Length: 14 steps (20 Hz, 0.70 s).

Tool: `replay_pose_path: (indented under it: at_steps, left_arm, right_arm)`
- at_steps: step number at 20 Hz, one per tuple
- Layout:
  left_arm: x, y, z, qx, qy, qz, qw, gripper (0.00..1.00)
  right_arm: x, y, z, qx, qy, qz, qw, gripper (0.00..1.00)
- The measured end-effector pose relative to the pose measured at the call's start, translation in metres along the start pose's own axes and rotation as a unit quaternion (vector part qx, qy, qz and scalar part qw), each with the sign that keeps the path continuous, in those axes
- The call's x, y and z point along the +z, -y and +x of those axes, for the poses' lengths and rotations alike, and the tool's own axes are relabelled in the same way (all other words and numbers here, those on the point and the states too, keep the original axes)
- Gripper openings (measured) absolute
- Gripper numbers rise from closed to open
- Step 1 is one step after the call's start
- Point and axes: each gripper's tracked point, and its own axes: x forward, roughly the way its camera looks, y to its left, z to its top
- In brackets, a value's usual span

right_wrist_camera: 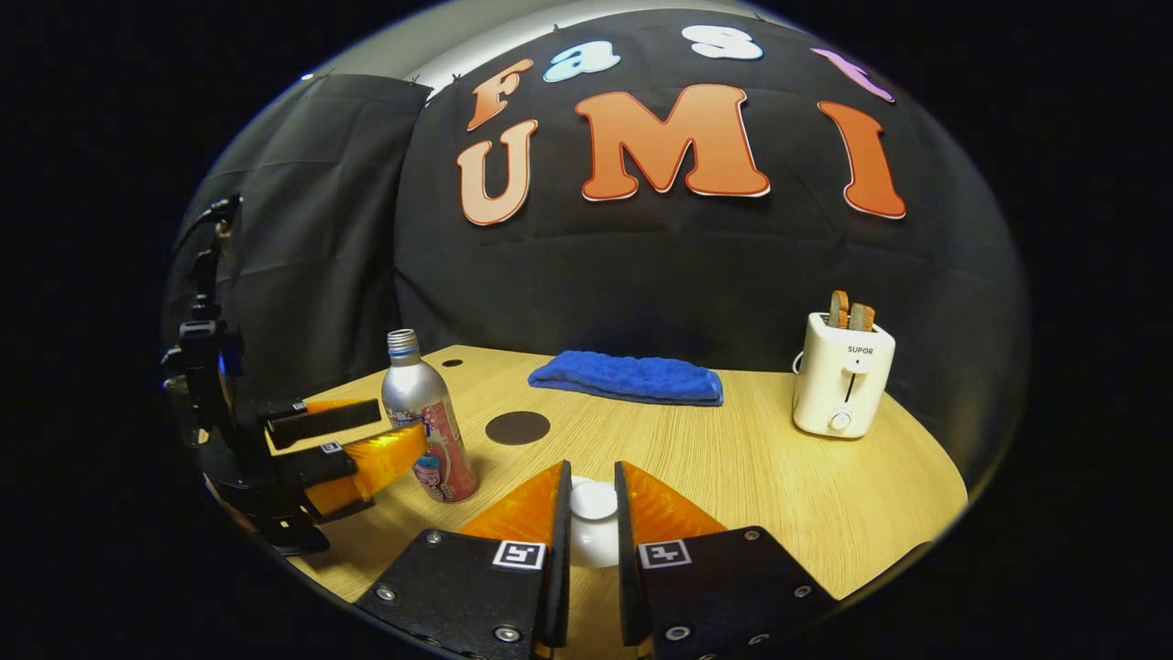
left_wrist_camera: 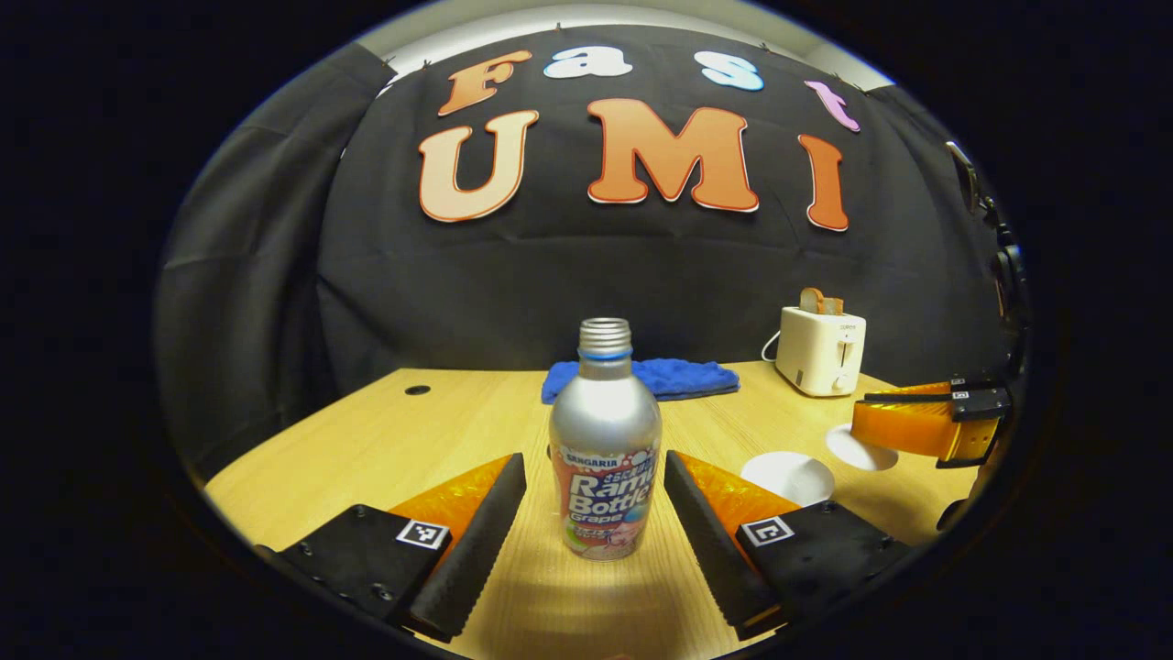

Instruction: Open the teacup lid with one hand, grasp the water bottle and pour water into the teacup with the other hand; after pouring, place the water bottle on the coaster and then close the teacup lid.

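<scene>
The bottle (left_wrist_camera: 605, 440) stands upright on the wooden table (left_wrist_camera: 385, 449), in the middle of the left gripper view. It is a silver metal bottle with a rounded shoulder, a short threaded neck with no cap on it, and a thin blue ring under the thread. A colourful label goes around its lower half. The left gripper (left_wrist_camera: 596, 513) has its jaws spread wide, one finger on each side of the bottle, and there is a clear gap between each finger and the bottle.

In the right gripper view the bottle (right_wrist_camera: 426, 417) is on the left part of the table, and the left gripper (right_wrist_camera: 367, 435) reaches around it from the left.

The right gripper (right_wrist_camera: 593, 513) has its jaws nearly together around the white knob of the lid (right_wrist_camera: 594, 502). The fingers are just beside the knob, but I cannot tell if they really press it. The white cup below is mostly hidden between the fingers. In the left gripper view the right gripper (left_wrist_camera: 926, 426) is at the right edge, above a white round lid (left_wrist_camera: 860, 447), and the cup (left_wrist_camera: 788, 477) is just beside it.

The dark round coaster (right_wrist_camera: 518, 427) lies flat on the table, between the bottle and the blue towel (right_wrist_camera: 628, 377). A white toaster (right_wrist_camera: 843, 385) with two slices in it stands at the right.
</scene>
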Motion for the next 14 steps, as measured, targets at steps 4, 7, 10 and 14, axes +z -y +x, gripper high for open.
replay_pose_path:
  at_steps: [4,7,10,14]
  left_arm:
    - [-0.017,-0.003,0.012,0.005,-0.027,-0.020,0.999,1.00]
    - [-0.031,-0.005,0.019,0.012,-0.050,-0.027,0.998,0.99]
    - [-0.037,0.000,0.023,0.008,-0.064,-0.036,0.997,0.94]
    - [-0.039,0.002,0.028,0.005,-0.070,-0.016,0.997,0.89]
  right_arm:
    - [0.007,0.009,-0.009,-0.006,0.011,0.000,1.000,0.23]
    - [0.009,0.015,-0.016,-0.006,0.015,0.007,1.000,0.23]
    - [0.009,0.024,-0.022,-0.012,0.019,0.009,1.000,0.23]
    - [0.009,0.027,-0.029,-0.015,0.021,0.012,1.000,0.23]
